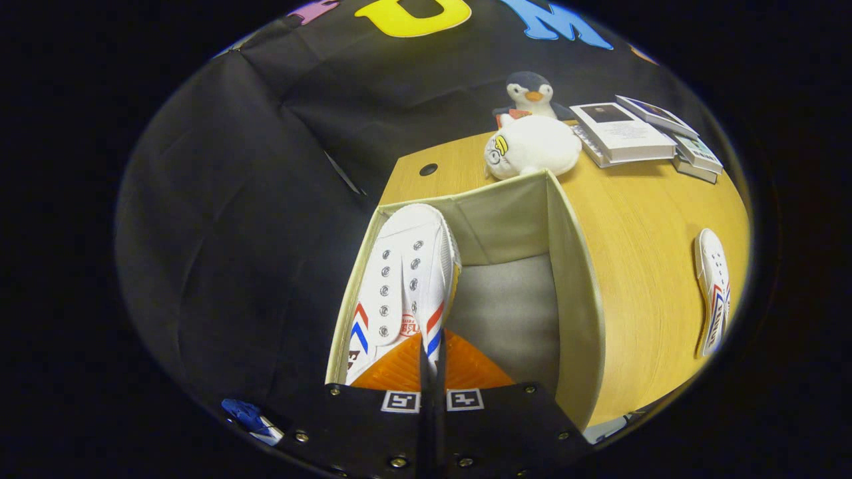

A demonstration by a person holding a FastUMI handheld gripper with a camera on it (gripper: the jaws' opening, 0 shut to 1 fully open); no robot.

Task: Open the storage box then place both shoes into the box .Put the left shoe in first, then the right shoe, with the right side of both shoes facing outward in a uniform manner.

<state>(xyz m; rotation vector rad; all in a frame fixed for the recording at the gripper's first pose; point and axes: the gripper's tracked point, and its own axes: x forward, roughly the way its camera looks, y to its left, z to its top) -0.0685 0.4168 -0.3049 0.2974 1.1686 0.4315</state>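
One white shoe (406, 279) with red-blue chevrons, jaws clenched on its heel, inside beige storage box (576, 279).

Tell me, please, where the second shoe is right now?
The second shoe lies on the wooden table, right of the open storage box, apart from it.

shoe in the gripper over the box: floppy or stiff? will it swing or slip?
The gripper pinches the shoe by a thin edge near its heel, so the long toe end probably swings. Its upper looks like soft canvas, so it likely flexes. Released, it may lean on the box wall rather than stand.
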